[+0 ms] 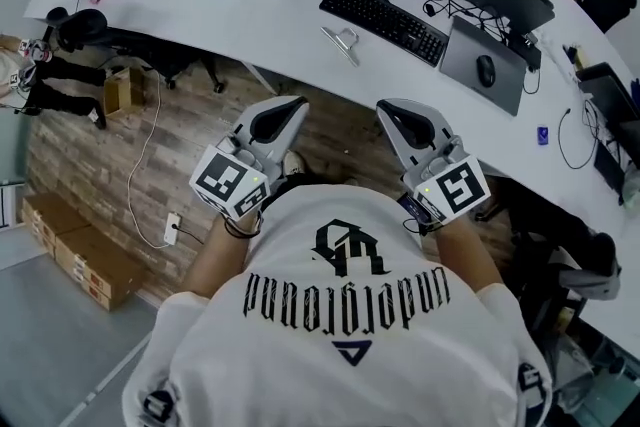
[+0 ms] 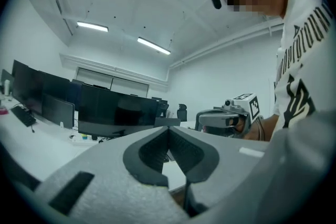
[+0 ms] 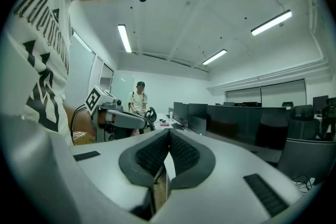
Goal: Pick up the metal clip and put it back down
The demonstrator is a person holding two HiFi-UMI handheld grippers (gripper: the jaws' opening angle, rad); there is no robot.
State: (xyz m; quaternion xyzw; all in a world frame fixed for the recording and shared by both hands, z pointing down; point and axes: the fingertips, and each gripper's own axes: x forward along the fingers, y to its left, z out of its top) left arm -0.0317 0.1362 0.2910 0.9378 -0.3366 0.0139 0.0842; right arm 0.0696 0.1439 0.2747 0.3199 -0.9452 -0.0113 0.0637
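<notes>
1. The left gripper points forward, its jaws pressed together with nothing between them.
2. The right gripper is held level beside it, apart, jaws also together and empty.

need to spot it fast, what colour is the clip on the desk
Silver. The metal clip shows best in the head view, beside the black keyboard.

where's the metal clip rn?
Head view, centre: the metal clip lies on the white desk, just in front of the left end of the black keyboard, near the desk's front edge.
</notes>
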